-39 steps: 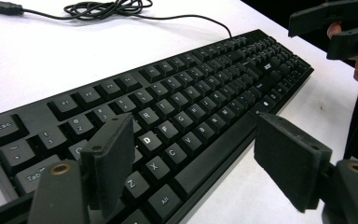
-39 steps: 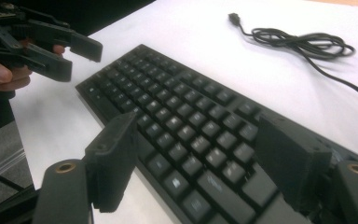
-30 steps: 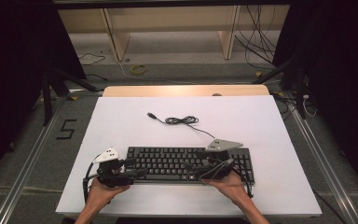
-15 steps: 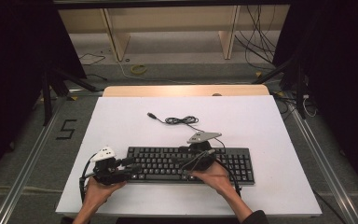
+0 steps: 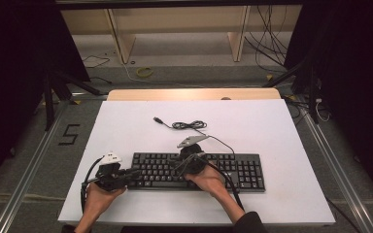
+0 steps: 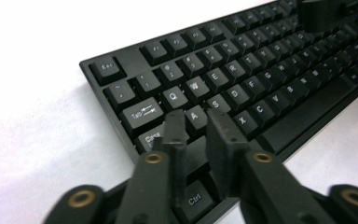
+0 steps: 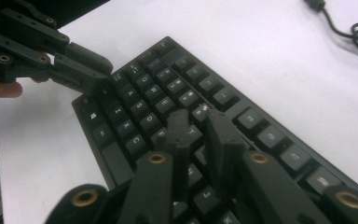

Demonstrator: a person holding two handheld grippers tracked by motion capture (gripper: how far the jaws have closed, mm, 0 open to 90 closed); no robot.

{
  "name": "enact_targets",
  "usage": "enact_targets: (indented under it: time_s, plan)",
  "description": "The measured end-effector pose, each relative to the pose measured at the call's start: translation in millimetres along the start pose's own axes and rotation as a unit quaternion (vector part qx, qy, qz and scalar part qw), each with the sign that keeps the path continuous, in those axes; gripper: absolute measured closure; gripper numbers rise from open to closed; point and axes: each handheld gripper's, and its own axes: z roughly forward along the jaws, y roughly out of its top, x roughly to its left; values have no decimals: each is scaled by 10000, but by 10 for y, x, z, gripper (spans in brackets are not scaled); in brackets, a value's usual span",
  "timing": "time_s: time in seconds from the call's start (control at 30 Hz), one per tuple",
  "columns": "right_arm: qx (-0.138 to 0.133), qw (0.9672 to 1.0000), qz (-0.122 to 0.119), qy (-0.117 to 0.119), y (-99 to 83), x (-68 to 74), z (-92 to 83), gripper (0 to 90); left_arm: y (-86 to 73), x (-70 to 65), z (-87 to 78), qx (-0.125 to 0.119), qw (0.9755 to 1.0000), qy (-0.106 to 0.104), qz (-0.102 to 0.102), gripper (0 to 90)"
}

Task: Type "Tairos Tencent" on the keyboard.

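1. Left gripper: one, black, held in the left hand at the keyboard's left end. Its jaws have just been closing and are now drawn nearly together, with a narrow gap left between them and nothing clamped there. In the left gripper view its fingertips are seen poised over the Caps and A keys; contact with a key cannot be told.

2. Right gripper: one, black, topped by a grey three-cornered plate, held in the right hand over the keyboard's middle. Its jaws have likewise just been closing to a narrow gap, with nothing gripped. In the right gripper view its fingertips are seen above the letter keys around T; contact cannot be told.

3. Keyboard: one, full-size, black, of matt plastic, long and rectangular, with rows of square white-lettered keycaps and a number pad at its right end. It is laid flat near the table's front edge, its long side parallel to that edge.

4. Cable: one, thin, black, run from the keyboard's rear, gathered in a loose coil just behind the keyboard and ended in a plug.

5. Table: one, with a smooth, matt white rectangular top, on which the keyboard is borne.
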Motion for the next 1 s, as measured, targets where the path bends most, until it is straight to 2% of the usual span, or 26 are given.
enact_targets:
  time_s: [0.23,1.0]
  plan:
    - [150,9999,-44,-33,43,32,155,900,-1,-8,14,193,9998,47,93,886]
    - [432,9989,-73,-144,43,24,384,900,5,18,33,327,9994,48,76,890]
